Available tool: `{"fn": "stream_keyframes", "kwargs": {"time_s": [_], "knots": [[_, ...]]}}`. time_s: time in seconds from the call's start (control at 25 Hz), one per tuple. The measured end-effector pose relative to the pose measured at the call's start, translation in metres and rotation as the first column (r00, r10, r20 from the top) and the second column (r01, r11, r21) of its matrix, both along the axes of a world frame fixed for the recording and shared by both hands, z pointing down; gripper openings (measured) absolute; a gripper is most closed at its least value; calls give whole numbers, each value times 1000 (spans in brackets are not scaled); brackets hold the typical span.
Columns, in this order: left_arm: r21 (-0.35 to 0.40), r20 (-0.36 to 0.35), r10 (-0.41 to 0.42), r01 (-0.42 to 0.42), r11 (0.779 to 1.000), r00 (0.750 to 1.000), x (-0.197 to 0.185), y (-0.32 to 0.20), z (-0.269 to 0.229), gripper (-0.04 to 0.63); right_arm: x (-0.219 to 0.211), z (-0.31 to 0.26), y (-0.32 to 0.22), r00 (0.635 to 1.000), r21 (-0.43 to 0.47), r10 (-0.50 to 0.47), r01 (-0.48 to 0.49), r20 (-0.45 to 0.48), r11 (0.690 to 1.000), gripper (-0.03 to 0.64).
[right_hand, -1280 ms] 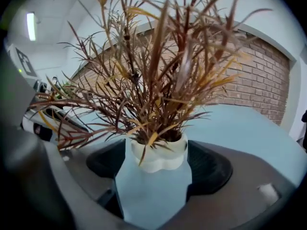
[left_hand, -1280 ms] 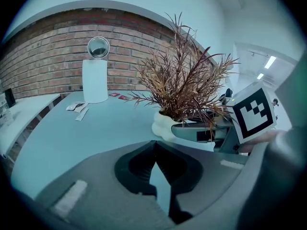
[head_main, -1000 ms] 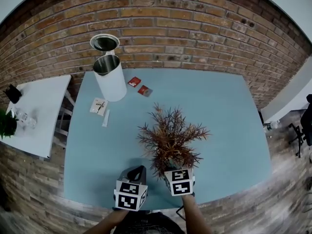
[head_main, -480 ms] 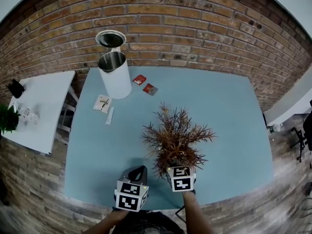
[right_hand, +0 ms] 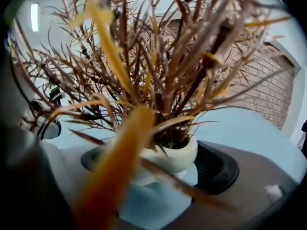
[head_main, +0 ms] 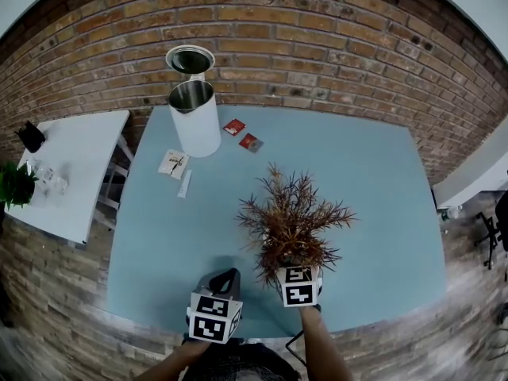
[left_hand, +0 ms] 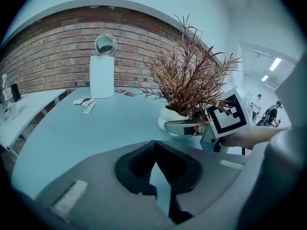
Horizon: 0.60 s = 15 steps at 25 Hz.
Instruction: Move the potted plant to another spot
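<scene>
As the head view shows, the potted plant (head_main: 292, 228) stands near the front edge of the worktop (head_main: 373, 181). Left gripper view: the left gripper (left_hand: 160, 176) has its jaws together, empty. Right gripper view: the jaws of the right gripper (right_hand: 158, 171) are opening, the potted plant (right_hand: 168, 159) between them.

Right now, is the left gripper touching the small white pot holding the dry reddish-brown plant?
Apart. The left gripper view shows bare blue table between the left gripper and the pot.

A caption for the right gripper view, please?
The right hand-held gripper, jaws opening, with the potted plant between them.
</scene>
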<state>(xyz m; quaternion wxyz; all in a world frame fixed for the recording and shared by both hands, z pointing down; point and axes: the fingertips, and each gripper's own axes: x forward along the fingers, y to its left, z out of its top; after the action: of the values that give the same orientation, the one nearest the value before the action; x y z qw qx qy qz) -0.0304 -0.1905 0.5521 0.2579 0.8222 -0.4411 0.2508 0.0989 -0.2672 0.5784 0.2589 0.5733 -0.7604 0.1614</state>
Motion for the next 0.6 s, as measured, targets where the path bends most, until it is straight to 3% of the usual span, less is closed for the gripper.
{"fn": "stream_keyframes", "kwargs": {"time_s": [0.6], "knots": [[33, 4, -3, 3, 999, 1000, -2, 9, -14, -5, 0, -2, 10, 999, -16, 31, -31, -7, 999, 489]]}}
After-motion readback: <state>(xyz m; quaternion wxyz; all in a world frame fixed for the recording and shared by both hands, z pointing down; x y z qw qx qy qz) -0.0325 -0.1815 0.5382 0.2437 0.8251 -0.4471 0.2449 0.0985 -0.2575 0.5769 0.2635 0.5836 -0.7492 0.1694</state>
